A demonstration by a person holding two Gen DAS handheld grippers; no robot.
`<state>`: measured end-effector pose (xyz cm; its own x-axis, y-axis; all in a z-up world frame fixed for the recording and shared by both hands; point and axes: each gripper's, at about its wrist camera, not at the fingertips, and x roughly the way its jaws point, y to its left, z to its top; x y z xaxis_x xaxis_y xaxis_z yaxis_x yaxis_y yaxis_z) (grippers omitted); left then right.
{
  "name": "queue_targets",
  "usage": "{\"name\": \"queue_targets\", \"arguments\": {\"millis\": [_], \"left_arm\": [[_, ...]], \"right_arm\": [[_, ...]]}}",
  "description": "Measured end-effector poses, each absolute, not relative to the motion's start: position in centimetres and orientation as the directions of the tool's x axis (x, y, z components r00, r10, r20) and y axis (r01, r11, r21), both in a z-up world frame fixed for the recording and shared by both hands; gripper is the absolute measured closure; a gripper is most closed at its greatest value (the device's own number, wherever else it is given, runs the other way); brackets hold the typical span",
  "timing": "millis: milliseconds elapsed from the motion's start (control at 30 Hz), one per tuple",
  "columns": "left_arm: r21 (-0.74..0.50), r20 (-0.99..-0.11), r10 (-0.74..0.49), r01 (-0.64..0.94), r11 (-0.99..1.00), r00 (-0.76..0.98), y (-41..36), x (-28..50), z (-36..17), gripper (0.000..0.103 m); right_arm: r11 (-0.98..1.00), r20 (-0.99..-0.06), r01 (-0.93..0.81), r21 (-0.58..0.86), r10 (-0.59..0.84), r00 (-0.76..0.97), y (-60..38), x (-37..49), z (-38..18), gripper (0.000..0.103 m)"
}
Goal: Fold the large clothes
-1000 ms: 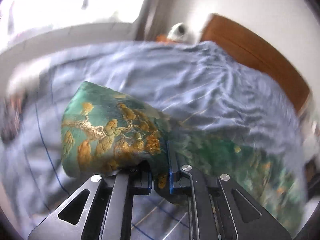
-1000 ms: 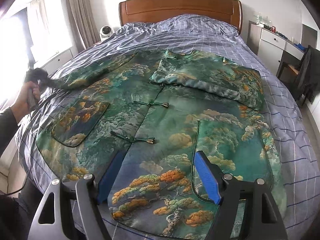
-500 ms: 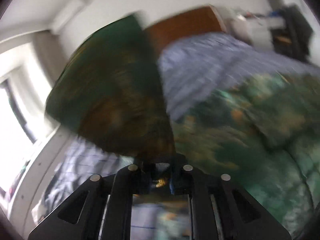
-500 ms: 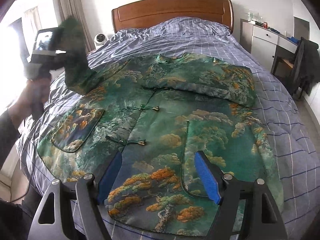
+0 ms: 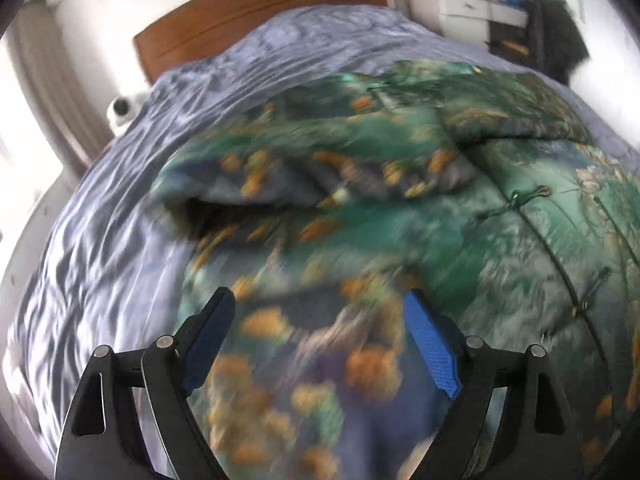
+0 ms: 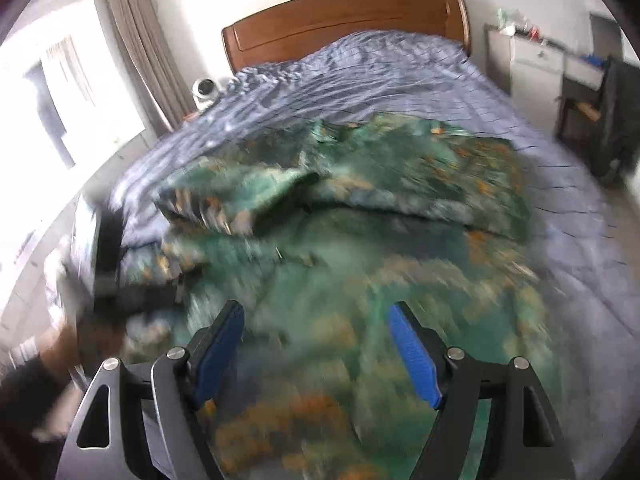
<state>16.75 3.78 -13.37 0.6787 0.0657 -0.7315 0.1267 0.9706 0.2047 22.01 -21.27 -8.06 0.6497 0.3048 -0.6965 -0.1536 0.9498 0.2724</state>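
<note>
My left gripper (image 5: 320, 344) has its jaws opening, the blue pads (image 5: 430, 354) spread wide with nothing pinched between them; only the jacket's printed cloth shows in the gap, lying below. My right gripper (image 6: 316, 352) is likewise released, its fingers (image 6: 412, 356) standing apart over the near part of the jacket and gripping nothing.

Past my fingertips, the green jacket (image 6: 360, 264) with orange and gold tree patterns lies spread front-up on the bed (image 6: 400, 76). From the left wrist camera I can see the dark frog fastenings (image 5: 528, 198) running down its front seam, off to the right of my pads. One sleeve (image 5: 280, 188) is doubled over onto the jacket's chest, its open cuff showing as a dark gap on the left. The other sleeve (image 6: 460, 184) lies folded across the upper right of the garment, seen from the right wrist camera. Both views are smeared by motion, so finer detail of the folds I cannot tell.

At the left edge of the right wrist view I see a hand (image 6: 60, 340) carrying the left gripper beside the jacket's edge.

Further out, the blue checked bedcover runs up to a wooden headboard (image 6: 344, 20). A curtain (image 6: 144, 52) hangs left of it, and a white cabinet (image 6: 532, 64) stands on the right.
</note>
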Motion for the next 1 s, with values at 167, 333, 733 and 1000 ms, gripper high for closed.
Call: {"name": "queue_targets", "arguments": {"millis": [167, 333, 733, 1000], "left_arm": [[0.126, -0.735, 0.072, 0.031, 0.992, 0.674, 6.4, 13.4, -13.7, 0.015], [0.094, -0.737, 0.066, 0.006, 0.996, 0.672, 7.7, 11.8, -13.5, 0.015], [0.077, -0.736, 0.065, -0.012, 0.997, 0.674, 8.2, 10.5, -14.4, 0.014], [0.045, -0.726, 0.038, -0.008, 0.999, 0.687, 7.8, 10.0, -13.8, 0.014]], "right_arm": [[0.817, -0.669, -0.1, 0.568, 0.53, 0.522, -20.2, 32.9, -10.7, 0.026], [0.755, -0.68, -0.021, 0.655, 0.602, 0.419, -16.8, 40.0, -15.2, 0.026], [0.869, -0.743, -0.094, 0.486, 0.468, 0.479, -13.2, 41.6, -14.0, 0.084], [0.927, -0.683, -0.216, 0.306, 0.371, 0.629, -14.2, 42.7, -6.6, 0.089]]}}
